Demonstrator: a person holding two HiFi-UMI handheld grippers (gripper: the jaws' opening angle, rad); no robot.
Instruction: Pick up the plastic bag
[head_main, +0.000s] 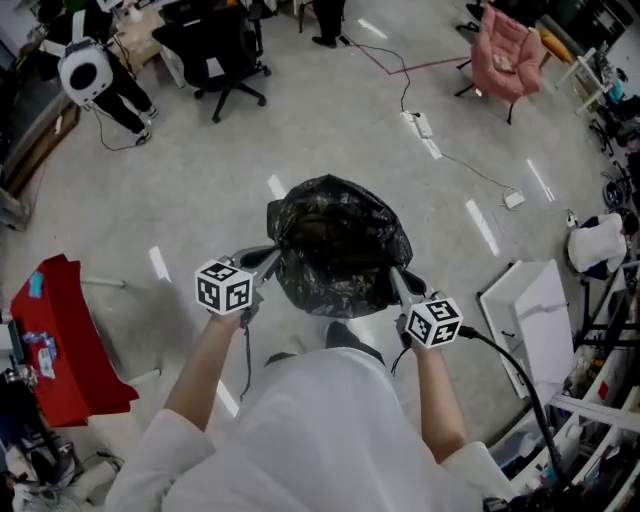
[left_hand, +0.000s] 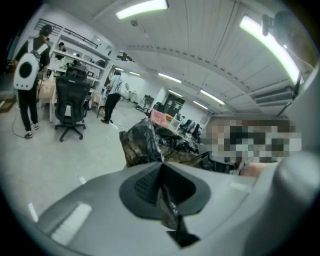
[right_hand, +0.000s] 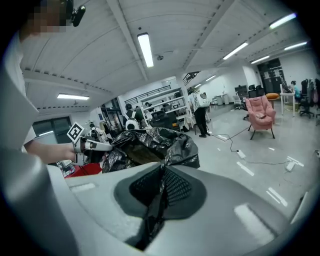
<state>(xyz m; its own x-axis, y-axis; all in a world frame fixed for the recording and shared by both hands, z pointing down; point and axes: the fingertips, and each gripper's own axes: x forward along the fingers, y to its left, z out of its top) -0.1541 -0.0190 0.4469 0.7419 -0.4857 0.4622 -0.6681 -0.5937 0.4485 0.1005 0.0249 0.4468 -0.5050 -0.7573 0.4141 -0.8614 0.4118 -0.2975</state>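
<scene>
Head view: left gripper (head_main: 268, 258) and right gripper (head_main: 397, 278) each pinch the bag (head_main: 338, 245) by thin film, which could tear or slip under load.

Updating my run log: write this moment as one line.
left gripper: shut on plastic bag edge | right gripper: shut on plastic bag edge | plastic bag: held up between both

A pale grey floor (head_main: 330, 130) shines with streaks of reflected light. A black office chair (head_main: 228, 62) stands far left and a pink armchair (head_main: 505, 55) far right (a white power strip (head_main: 421, 125) lies between them). Long strip lights (left_hand: 142, 9) line the white ceiling (left_hand: 200, 40)
</scene>
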